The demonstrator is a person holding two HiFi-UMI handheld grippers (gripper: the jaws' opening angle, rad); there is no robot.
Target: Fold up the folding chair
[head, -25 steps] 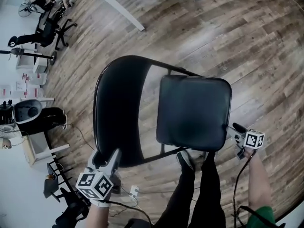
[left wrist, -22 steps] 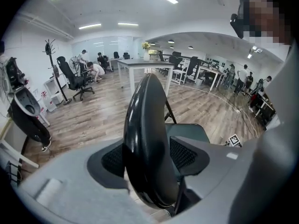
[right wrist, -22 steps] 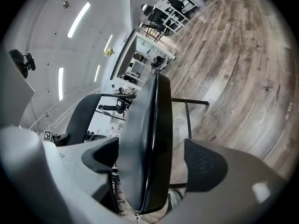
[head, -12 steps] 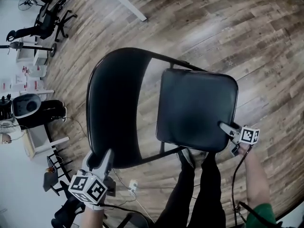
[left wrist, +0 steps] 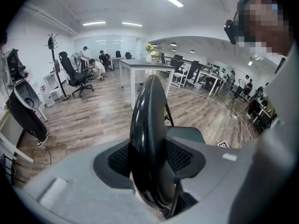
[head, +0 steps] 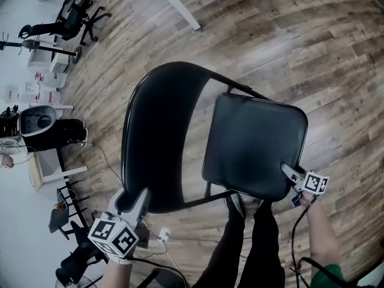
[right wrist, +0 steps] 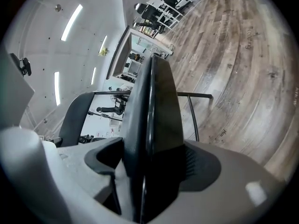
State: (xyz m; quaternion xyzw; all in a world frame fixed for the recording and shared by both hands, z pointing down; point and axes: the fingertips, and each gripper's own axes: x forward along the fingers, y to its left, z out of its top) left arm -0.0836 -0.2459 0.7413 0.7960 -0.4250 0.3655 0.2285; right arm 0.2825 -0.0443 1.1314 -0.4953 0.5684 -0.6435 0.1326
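The black folding chair stands unfolded on the wood floor, its curved backrest (head: pixel 156 137) at left and its padded seat (head: pixel 255 146) at right. My left gripper (head: pixel 131 204) sits at the backrest's near rim. In the left gripper view that rim (left wrist: pixel 148 111) runs between the pads, and the jaws, which have just been closing, press on it. My right gripper (head: pixel 290 174) is at the seat's near right corner. In the right gripper view the seat edge (right wrist: pixel 156 101) fills the gap, and those jaws have also just been closing onto it.
The person's dark-trousered legs (head: pixel 252 239) stand just behind the seat. A white table leg (head: pixel 174 2) crosses the top. Office chairs (head: pixel 78 17) and a grey bin (head: pixel 39 122) line the left side. A cable (head: pixel 297 233) trails from the right gripper.
The right gripper moved left from beside the seat onto its near corner. The left gripper stayed at the backrest rim and its jaws closed on it.
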